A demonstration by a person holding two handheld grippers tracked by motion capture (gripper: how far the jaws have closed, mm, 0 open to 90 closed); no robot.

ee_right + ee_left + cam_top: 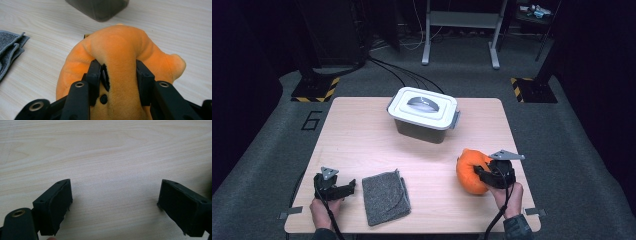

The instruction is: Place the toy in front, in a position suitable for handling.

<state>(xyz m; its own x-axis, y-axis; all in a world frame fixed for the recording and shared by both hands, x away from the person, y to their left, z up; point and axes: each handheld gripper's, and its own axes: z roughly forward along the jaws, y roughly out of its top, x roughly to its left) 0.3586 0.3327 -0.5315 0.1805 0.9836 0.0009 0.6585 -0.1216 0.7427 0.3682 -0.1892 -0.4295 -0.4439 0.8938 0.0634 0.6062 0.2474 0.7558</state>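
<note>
An orange plush toy [470,170] is at the table's right front, and my right gripper [484,174] is shut on it. In the right gripper view both black pads squeeze a fold of the orange plush toy [120,50], with my right gripper [119,80] pinching it from behind. My left gripper [343,189] rests at the left front of the table, held by a hand. Its jaws stand wide apart over bare wood in the left gripper view, my left gripper [115,202] holding nothing.
A grey box with a white lid [423,114] stands at the back middle of the wooden table [357,135]. A folded grey cloth [385,196] lies near the front edge, just right of my left gripper. The same grey cloth [10,50] lies left of the toy.
</note>
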